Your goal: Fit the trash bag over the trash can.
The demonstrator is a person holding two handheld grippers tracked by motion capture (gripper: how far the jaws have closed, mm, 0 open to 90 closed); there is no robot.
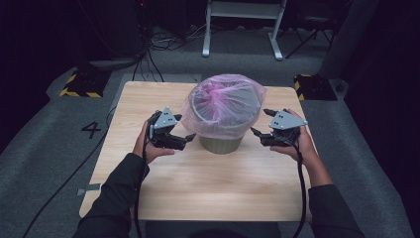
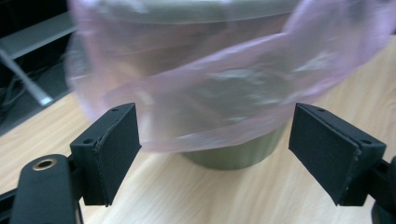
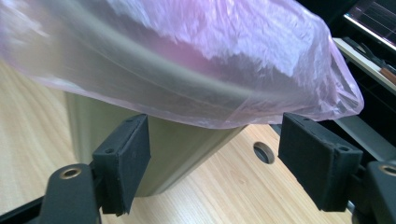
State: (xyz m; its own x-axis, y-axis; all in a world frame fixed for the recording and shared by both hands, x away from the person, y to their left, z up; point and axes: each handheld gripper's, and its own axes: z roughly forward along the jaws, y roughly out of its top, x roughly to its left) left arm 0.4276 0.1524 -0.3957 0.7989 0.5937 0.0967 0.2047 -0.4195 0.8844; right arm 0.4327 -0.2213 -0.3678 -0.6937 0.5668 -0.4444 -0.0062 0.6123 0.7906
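Room: dark studio floor with cables and hazard-striped blocks in the upper half of the high view; we work at a pale wooden desk in the middle of the frame.
Bin: an olive waste bin stands upright near the centre of the desk, lined with a pink plastic bag whose edge is folded down over the rim.
Left tongs: our left tongs sit just left of the bin in the frame, spread wide and holding nothing; in the left gripper view the bag's lower hem hangs between and beyond the pads.
Right tongs: our right tongs sit just right of the bin, also spread wide and empty.
Progress: we judge the bag seated over the rim, so lining looks largely done; or, if we mean to lift it out, gripping the hem is not yet begun.
Hard to see: the bin's inside is veiled by gathered plastic; both gripper views blur the bag, and we cannot tell whether anything lies inside.
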